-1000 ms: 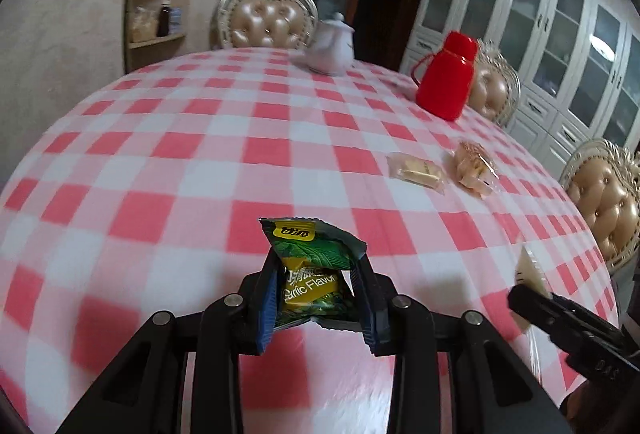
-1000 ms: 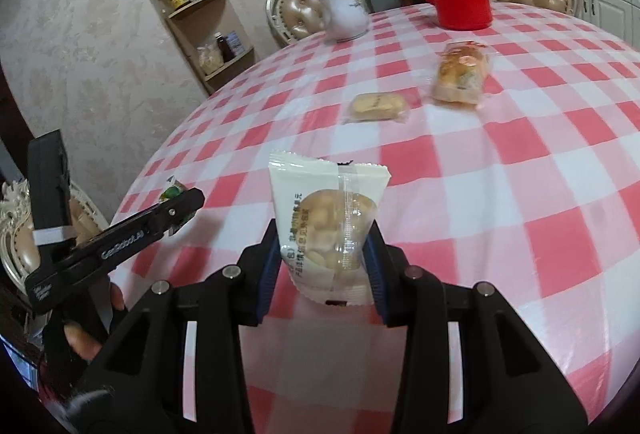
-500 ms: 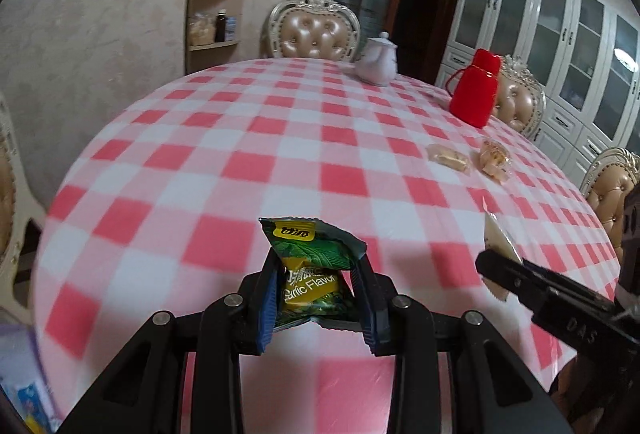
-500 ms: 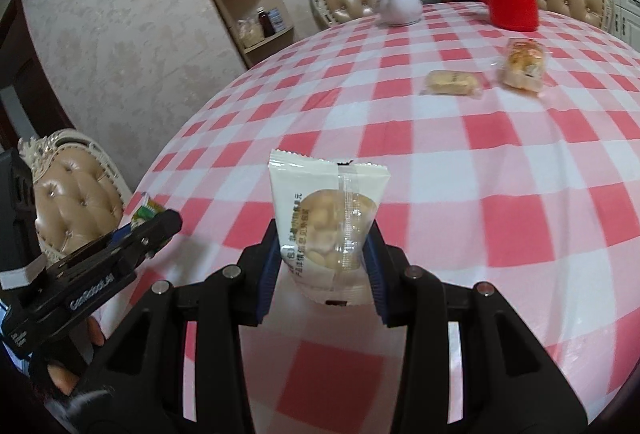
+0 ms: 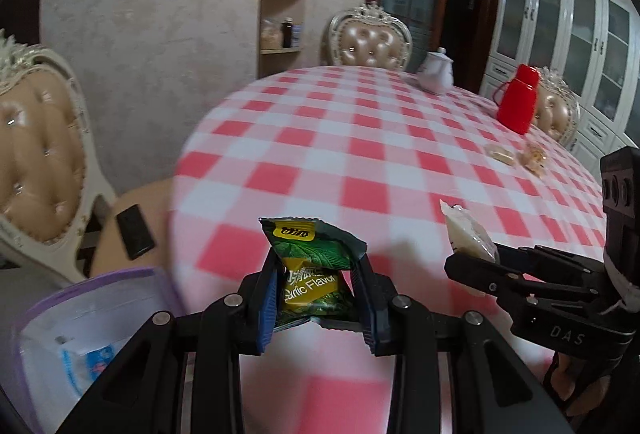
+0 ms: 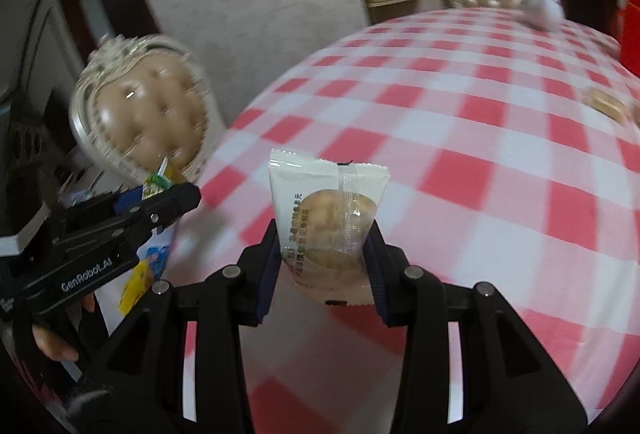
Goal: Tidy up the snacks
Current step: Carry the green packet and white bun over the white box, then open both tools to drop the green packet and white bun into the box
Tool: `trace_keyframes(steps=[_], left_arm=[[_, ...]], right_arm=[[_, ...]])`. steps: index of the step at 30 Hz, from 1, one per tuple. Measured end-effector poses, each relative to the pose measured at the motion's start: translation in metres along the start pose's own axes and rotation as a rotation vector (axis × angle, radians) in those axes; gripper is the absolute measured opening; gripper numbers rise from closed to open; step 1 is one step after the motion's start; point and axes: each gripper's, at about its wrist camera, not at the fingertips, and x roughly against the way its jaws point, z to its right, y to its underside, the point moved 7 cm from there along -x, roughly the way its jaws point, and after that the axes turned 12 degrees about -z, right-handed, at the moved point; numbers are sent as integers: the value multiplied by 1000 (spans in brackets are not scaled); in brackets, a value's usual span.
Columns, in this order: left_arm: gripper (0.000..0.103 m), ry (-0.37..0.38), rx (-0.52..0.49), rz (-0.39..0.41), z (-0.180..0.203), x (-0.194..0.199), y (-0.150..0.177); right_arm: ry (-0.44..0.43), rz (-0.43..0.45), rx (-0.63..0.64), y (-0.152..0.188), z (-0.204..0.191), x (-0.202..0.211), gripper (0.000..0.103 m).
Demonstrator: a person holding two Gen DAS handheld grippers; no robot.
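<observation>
**Left wrist and right wrist: each tool pinching one snack packet near the bench edge**

Left wrist view: left tool [image 5: 318, 292] narrowed onto a green snack packet [image 5: 310, 266], both blue-padded fingers [image 5: 267, 308] pressed against its sides. Packet upright, crumpled, green leaf print, yellow logo patch at top, yellow band reading "Garlic Flavor". It is held above the near edge of the bench [image 5: 360, 138], which has a red-and-white checked cloth. Lower left, off the bench: a clear bag with purple rim [image 5: 80, 310], something blue-and-white inside, details blurred. Right side of this view: right tool [image 5: 476, 266] with the white packet seen edge-on.

Right wrist view: right tool [image 6: 326, 254] clamped on a white biscuit packet [image 6: 326, 222], fingers on both long sides. Packet upright, white top seal, clear window showing a round tan biscuit, printed text down the left. Held over the bench edge, not touching the cloth. Left tool appears at left with the green packet tip poking out, a hand [image 6: 52, 342] gripping its handle.

Far side of bench: two more wrapped snacks [image 5: 516, 156] lying just beside each other, a red thermos [image 5: 516, 100], a white teapot [image 5: 436, 72]. Padded chairs [image 5: 38, 154] around the bench; picture motion-blurred.
</observation>
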Motion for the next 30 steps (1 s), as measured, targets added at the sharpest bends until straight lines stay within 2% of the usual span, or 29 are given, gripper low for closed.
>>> trace_keyframes(steps=[8,15,22,30], left_arm=[[35,-78,50,-2,-57,19,25],[35,-149,80,-32,-102,32,51],[35,-218,132,-49,-145,42,61],[36,-272,180,-78,-178,43,72]], right_arm=[[-54,-33,122,6,-55,-18,44],[-157,-70,266,18,-106,-27,44],[-257,-135,489,50,-178,-37,44],[-273,-185,672,85,-224,-47,44]])
